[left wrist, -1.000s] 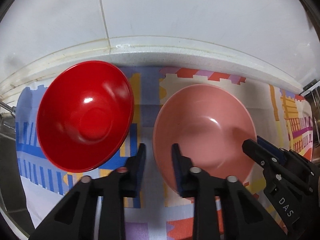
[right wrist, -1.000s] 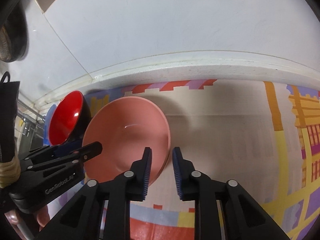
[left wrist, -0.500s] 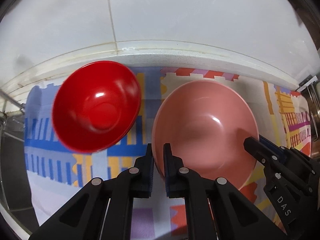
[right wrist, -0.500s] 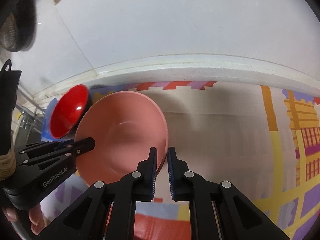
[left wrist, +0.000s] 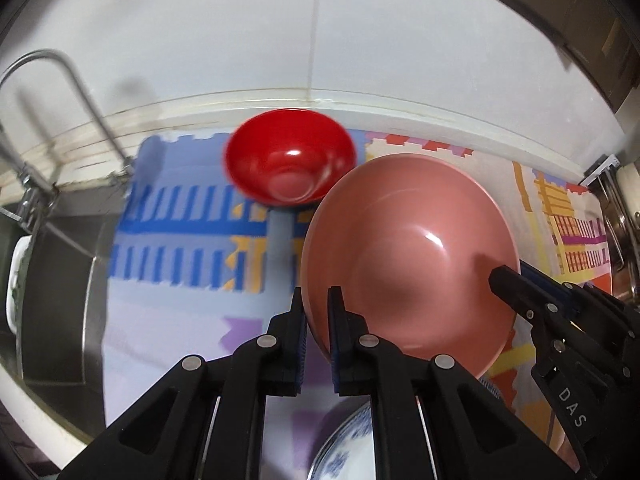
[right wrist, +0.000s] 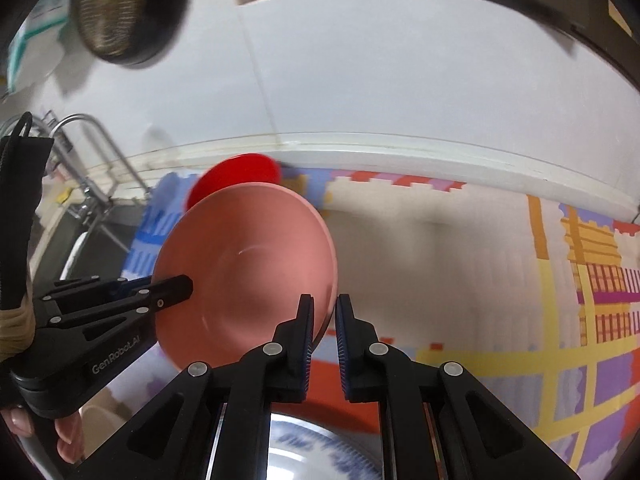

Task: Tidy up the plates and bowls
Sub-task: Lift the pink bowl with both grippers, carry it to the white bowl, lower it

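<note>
A large pink bowl is held up off the patterned mat by both grippers. My left gripper is shut on its left rim. My right gripper is shut on its right rim; the bowl also shows in the right wrist view. A red bowl sits on the mat behind it near the wall, partly hidden in the right wrist view. A blue-and-white dish lies below the grippers, also in the right wrist view.
A colourful patterned mat covers the counter. A steel sink with a tap lies to the left. The white tiled wall runs along the back. A mesh strainer hangs upper left.
Both grippers closed on the pink bowl's rims and lifted it up and toward me. The red bowl stays on the mat and now looks farther away.
</note>
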